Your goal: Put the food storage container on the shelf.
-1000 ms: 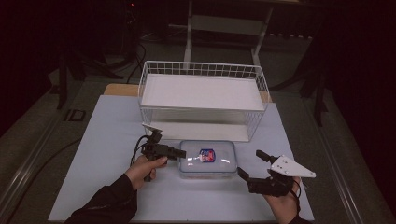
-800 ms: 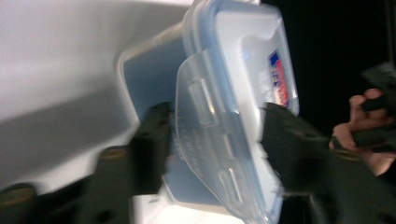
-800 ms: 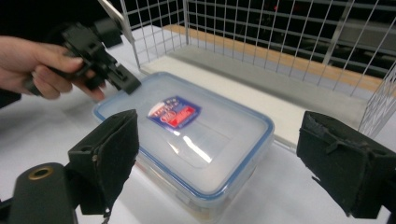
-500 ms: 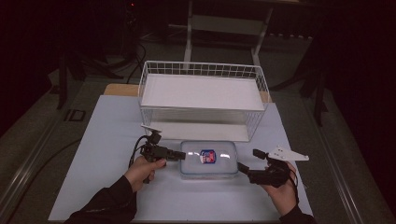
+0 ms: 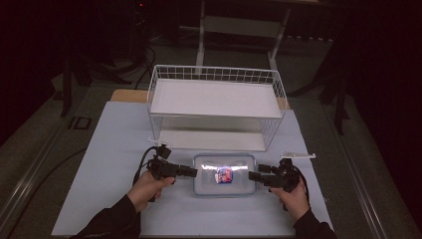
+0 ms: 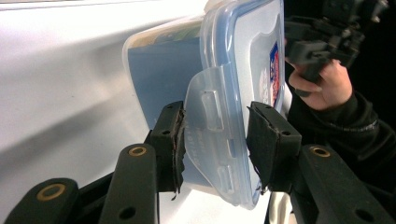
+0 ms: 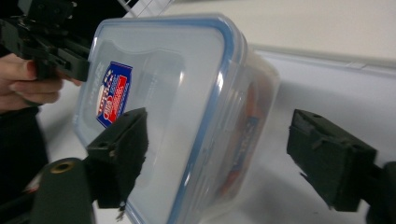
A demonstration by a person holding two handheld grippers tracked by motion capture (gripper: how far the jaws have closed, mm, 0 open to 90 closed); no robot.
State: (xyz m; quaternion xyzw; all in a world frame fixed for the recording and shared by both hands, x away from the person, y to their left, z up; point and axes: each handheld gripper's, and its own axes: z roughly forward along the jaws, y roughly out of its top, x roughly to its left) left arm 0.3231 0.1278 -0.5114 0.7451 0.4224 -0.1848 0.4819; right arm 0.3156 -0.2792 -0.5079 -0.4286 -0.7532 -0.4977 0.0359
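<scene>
Clear plastic container [image 5: 224,174] was flanked end-on along its long axis: left hand-held gripper [image 6: 215,140] spread around its latch tab, right hand-held gripper [image 7: 233,158] gaping astride its opposite end.

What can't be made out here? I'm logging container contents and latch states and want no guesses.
- Contents of the container: high view, glare and small size; both gripper views, frosted walls blur them.
- Label wording: blurred in the right gripper view, edge-on in the left.
- Right-end latch: cannot tell; right gripper sits wide open around that end.
- Far side of the left latch flap: cut off by the fingers.
</scene>
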